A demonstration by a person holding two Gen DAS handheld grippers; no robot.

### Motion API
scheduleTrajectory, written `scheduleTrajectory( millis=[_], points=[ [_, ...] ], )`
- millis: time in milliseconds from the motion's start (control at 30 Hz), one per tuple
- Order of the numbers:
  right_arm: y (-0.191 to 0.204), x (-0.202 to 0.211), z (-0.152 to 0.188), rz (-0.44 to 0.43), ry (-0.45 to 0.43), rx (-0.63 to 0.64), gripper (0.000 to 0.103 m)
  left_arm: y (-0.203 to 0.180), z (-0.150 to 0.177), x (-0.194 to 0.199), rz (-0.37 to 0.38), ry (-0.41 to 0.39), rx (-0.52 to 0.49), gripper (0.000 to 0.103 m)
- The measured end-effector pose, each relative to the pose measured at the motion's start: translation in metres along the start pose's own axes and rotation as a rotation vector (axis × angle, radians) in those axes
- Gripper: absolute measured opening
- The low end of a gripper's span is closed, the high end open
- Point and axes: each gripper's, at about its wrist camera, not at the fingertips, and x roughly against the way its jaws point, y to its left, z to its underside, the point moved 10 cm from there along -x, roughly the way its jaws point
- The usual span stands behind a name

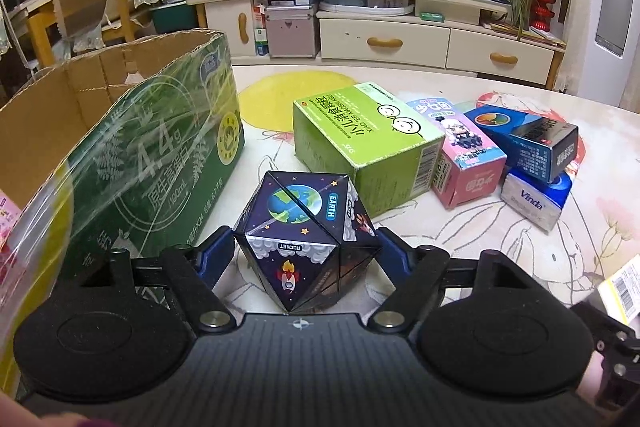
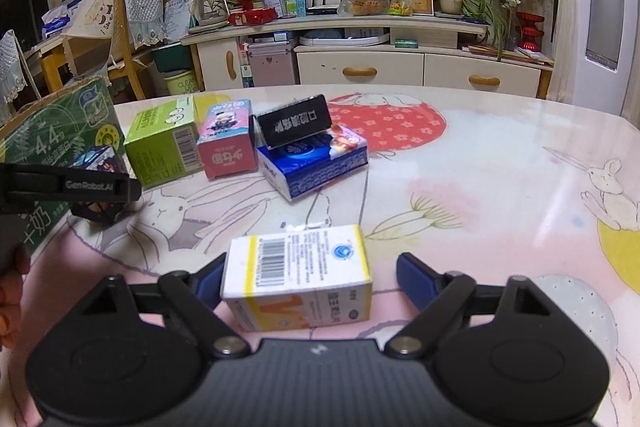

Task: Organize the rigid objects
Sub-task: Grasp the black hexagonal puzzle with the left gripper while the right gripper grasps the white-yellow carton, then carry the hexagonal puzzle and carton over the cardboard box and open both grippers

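Here the left tool [image 1: 306, 247] straddles the space-print puzzle cube [image 1: 306, 231], which stands tipped on one corner on the worktop [image 1: 480, 259]. Its blue pads [image 1: 214, 247] sit at the cube's two side points, seemingly touching, so I judge it held rather than merely framed, though the contact is hard to confirm. Just left of the tool stands the open green milk carton [image 1: 160, 155], likely the bin for sorted items, which would explain the cube being gripped so close to it.

The right tool [image 2: 310, 277] is spread wide around a white-and-yellow medicine box [image 2: 298, 287] lying flat; the left pad [image 2: 210, 277] touches its side, the right pad is clear. Ahead of both tools wait the green box [image 1: 360, 143], pink box [image 1: 460, 151], dark box [image 2: 294, 125] and Vinda tissue pack [image 2: 312, 163].
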Motion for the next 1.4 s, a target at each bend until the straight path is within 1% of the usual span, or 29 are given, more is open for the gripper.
scheduleTrajectory(
  millis=[100, 133, 333, 633, 867, 1067, 1400],
  points=[
    [0.002, 0.000, 0.000, 0.010, -0.010, 0.024, 0.068, -0.002, 0.003, 0.005, 0.010, 0.000, 0.001, 0.096],
    [0.002, 0.000, 0.000, 0.011, -0.012, 0.024, 0.067, -0.002, 0.003, 0.006, 0.012, -0.001, -0.001, 0.096],
    [0.002, 0.000, -0.001, 0.008, -0.016, 0.022, 0.066, -0.004, 0.007, 0.018, 0.047, 0.001, 0.005, 0.096],
    [0.011, 0.003, -0.001, 0.010, -0.012, 0.032, 0.066, -0.009, 0.014, 0.034, 0.088, 0.006, -0.013, 0.096],
    [0.022, 0.016, -0.009, 0.008, -0.031, 0.030, 0.066, -0.009, 0.015, 0.050, 0.135, -0.003, -0.016, 0.096],
    [0.025, 0.033, -0.014, 0.011, -0.041, -0.006, 0.066, -0.011, 0.015, 0.061, 0.170, -0.011, -0.025, 0.096],
    [0.041, 0.061, -0.026, 0.012, -0.068, -0.026, 0.066, -0.008, 0.008, 0.078, 0.204, -0.030, -0.024, 0.096]
  ],
)
